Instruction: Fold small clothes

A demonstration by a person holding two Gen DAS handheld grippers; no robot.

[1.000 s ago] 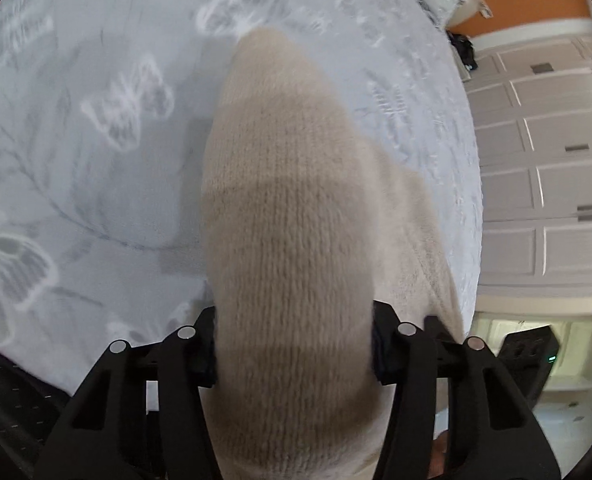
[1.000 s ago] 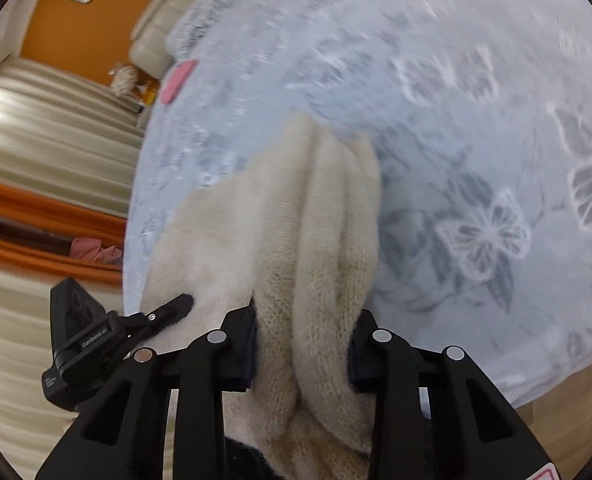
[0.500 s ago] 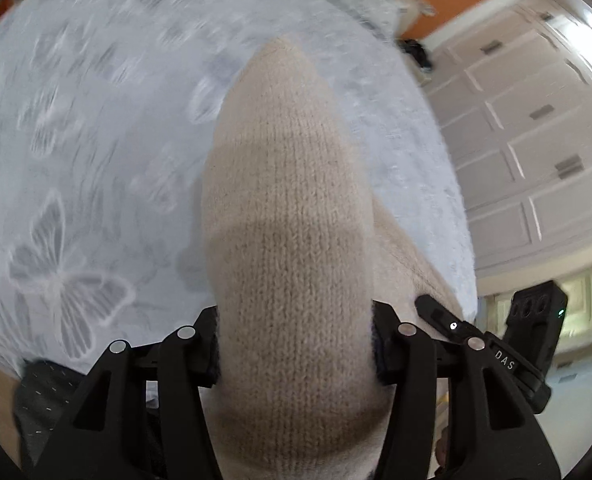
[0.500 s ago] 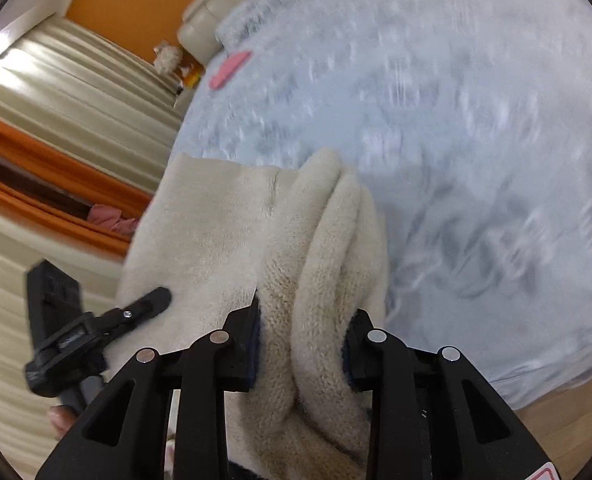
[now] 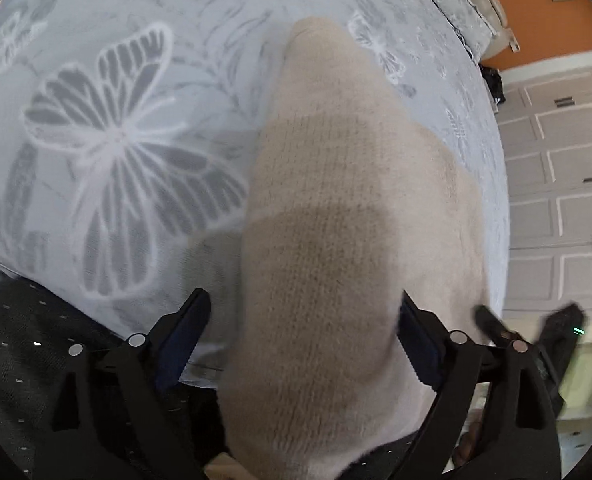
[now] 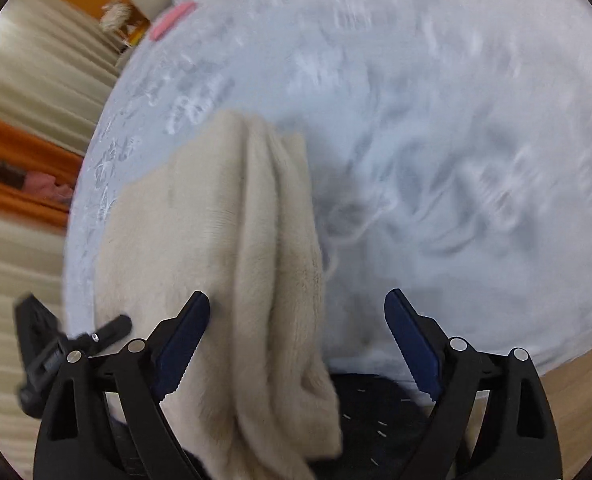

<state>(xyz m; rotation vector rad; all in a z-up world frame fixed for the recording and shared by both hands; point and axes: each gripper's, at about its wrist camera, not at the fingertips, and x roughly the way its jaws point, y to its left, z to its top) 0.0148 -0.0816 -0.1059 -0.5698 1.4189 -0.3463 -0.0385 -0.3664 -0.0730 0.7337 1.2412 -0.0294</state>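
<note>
The left gripper (image 5: 302, 344) is standing with its jaws spread wide, and a cream knitted garment (image 5: 336, 240) is lying in the gap between them. The knit is pressing against the right-hand blue pad and leaving a clear space at the left-hand pad, so the jaws are not clamping it. Ahead of the jaws the garment is tapering to a rounded end over a pale grey bedspread (image 5: 116, 140) printed with butterflies. Below the left jaw a dark dotted fabric (image 5: 16, 360) is showing at the bed's edge. Beyond the right jaw white panelled cupboard doors (image 5: 568, 184) are filling the side, with an orange wall (image 5: 536, 20) further up.

The right gripper (image 6: 297, 344) is likewise gaping wide. The garment's bunched folds (image 6: 264, 260) are hanging between its jaws, closer to the left pad and well apart from the right one, and they are blocking the view of the bed just ahead. The bedspread (image 6: 436, 120) is blurred here. Left of the jaws, the other gripper (image 6: 56, 352) is poking in as a black shape, with cream curtains (image 6: 24, 80) behind it. Far ahead a pink object (image 6: 172, 20) is lying on the bed.
</note>
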